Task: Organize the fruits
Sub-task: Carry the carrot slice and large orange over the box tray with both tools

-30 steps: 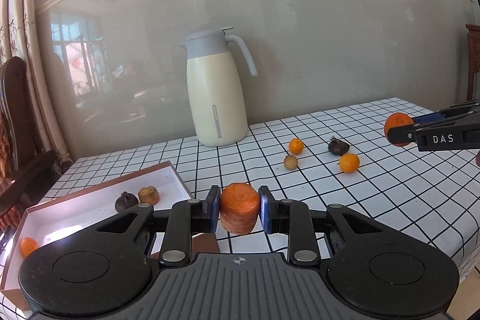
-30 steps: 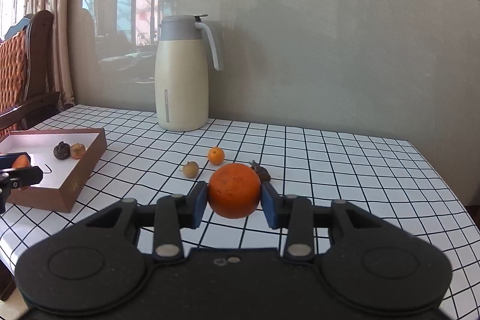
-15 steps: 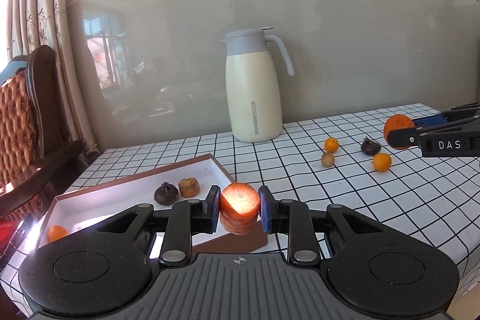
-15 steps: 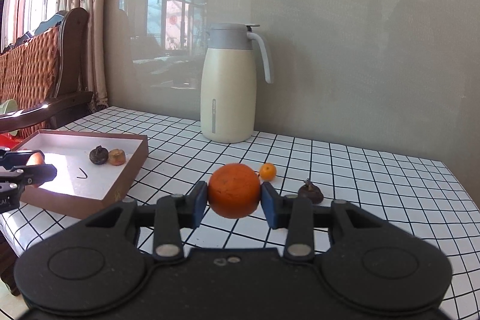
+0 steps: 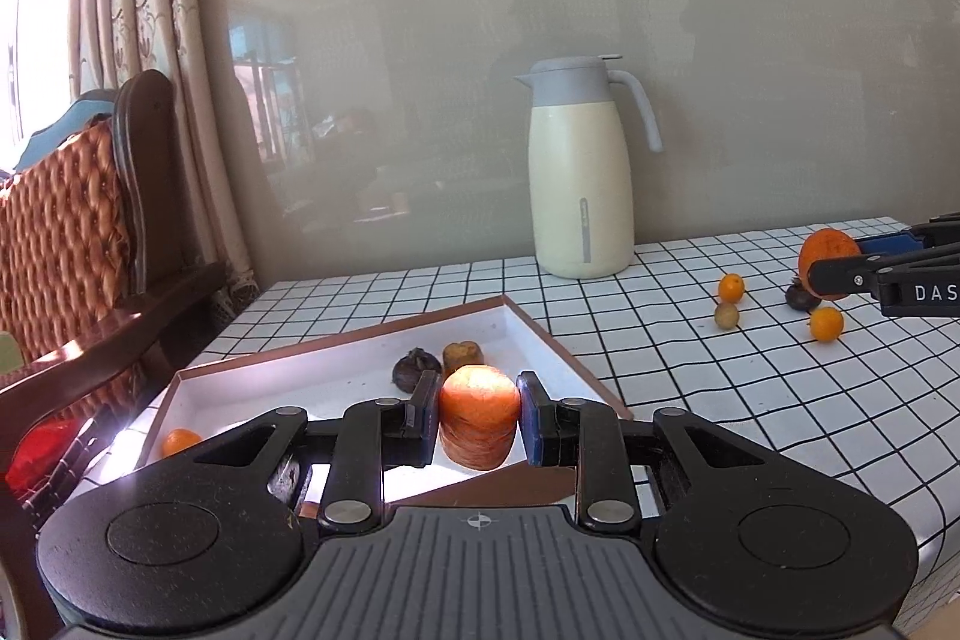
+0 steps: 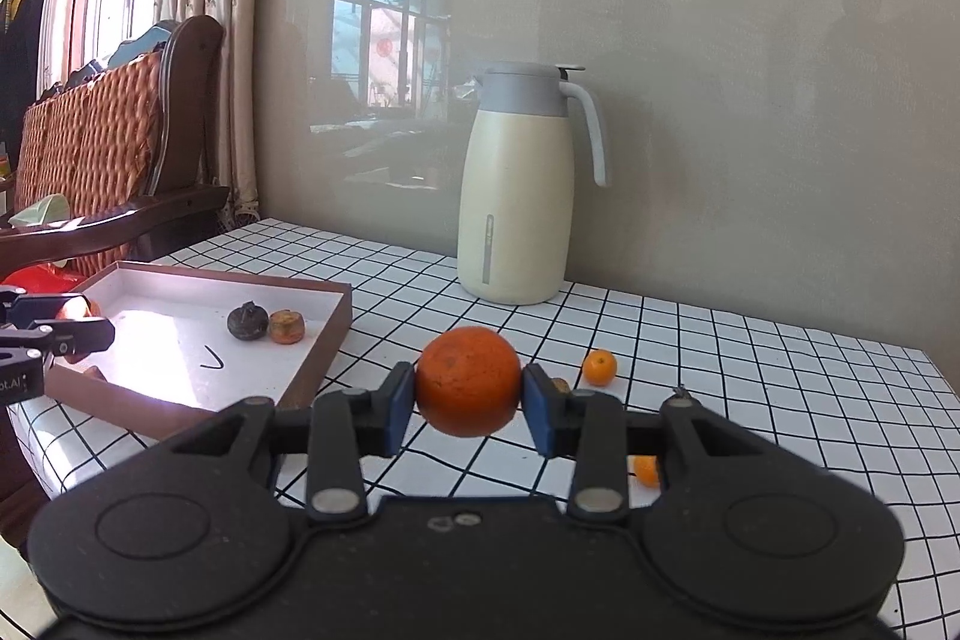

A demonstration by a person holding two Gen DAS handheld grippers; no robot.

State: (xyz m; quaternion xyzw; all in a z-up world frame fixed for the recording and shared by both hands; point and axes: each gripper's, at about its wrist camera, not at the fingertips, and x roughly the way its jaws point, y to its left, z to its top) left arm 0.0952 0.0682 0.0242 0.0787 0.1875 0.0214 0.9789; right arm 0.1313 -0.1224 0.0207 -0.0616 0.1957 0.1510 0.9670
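Your left gripper clamps an orange chunk above the near end of the white-lined box; your right gripper grips an orange over the checked table. The box holds a dark fruit, a brown piece and a small orange.

- Left gripper: seen from its own camera pointing forward and slightly downward, both blue pads pressed against the sides of an orange-coloured fruit chunk, held level.
- Also visible at the far left edge of the right wrist view, black fingers reaching in sideways.
- Right gripper: aimed forward with a slight downward tilt, blue pads clamped on a round orange.
- Seen from the left wrist view at the right edge, fingers extended sideways.
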